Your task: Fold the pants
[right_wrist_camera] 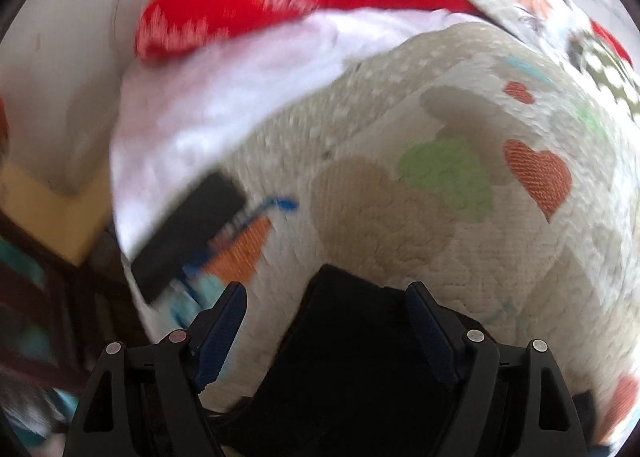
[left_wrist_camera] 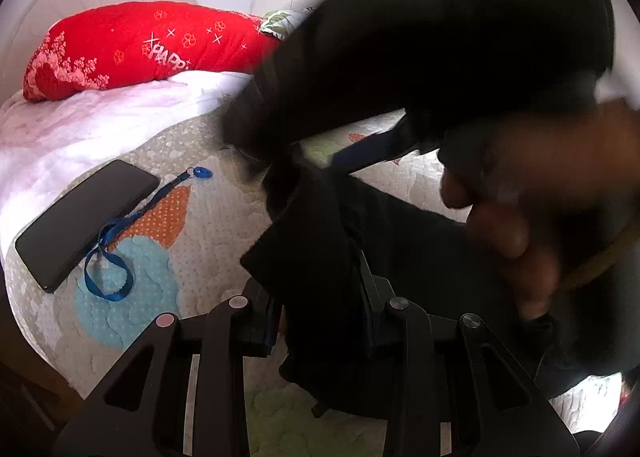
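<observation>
The black pants (left_wrist_camera: 320, 257) lie bunched on the patterned quilt (left_wrist_camera: 216, 217). My left gripper (left_wrist_camera: 320, 289) is shut on a fold of the pants, with cloth hanging between its fingers. The right gripper body and the hand holding it (left_wrist_camera: 520, 197) hover blurred over the pants in the left wrist view. In the right wrist view my right gripper (right_wrist_camera: 326, 297) is open, its blue-padded fingers (right_wrist_camera: 428, 321) wide apart. Black pants cloth (right_wrist_camera: 344, 357) lies between and below them, not clamped. That view is motion-blurred.
A black phone (left_wrist_camera: 84, 225) with a blue lanyard (left_wrist_camera: 120, 245) lies on the quilt to the left; it also shows in the right wrist view (right_wrist_camera: 188, 233). A red pillow (left_wrist_camera: 140, 45) and a white blanket (left_wrist_camera: 80, 129) lie at the head of the bed.
</observation>
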Tool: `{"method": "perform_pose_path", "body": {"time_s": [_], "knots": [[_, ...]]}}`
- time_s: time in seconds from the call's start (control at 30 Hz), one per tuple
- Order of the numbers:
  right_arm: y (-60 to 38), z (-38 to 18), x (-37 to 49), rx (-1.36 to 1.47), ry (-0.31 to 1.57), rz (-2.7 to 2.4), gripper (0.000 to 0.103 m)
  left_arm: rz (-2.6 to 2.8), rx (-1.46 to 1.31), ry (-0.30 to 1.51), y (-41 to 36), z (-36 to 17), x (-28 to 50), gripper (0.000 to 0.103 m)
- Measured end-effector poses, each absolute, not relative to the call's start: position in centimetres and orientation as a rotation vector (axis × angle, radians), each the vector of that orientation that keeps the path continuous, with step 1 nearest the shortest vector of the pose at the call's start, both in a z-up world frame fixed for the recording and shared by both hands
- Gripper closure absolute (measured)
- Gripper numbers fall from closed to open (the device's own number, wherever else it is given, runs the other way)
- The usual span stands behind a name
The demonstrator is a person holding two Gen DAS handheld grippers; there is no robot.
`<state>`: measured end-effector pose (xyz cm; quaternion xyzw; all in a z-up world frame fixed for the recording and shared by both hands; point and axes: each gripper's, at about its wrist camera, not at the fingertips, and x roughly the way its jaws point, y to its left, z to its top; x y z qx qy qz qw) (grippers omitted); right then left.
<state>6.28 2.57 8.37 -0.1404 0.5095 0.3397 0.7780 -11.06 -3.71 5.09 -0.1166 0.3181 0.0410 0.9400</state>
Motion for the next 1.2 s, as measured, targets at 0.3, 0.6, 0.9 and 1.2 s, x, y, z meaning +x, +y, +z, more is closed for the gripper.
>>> {"method": "perform_pose_path", "body": {"time_s": [0.3, 0.6, 0.9, 1.2], "knots": [[-7.4, 14.3, 4.4, -0.121, 0.870, 0.727, 0.098, -0.093, -0.183, 0.544, -7.4, 10.1, -13.1, 0.075], [-27.1, 16.9, -0.6, 0.095, 0.737, 0.412, 0.099, -0.551, 0.024, 0.602, -21.3, 12.7, -11.6, 0.076], [-37.8, 9.1, -3.7, 0.370, 0.874, 0.248, 0.091, -0.841, 0.078, 0.836, -25.0, 11.5, -11.9, 0.038], [-35.2, 8.0, -5.1, 0.486, 0.879, 0.391, 0.039, -0.520, 0.052, 0.803, -16.8, 9.8, -9.5, 0.029]]}}
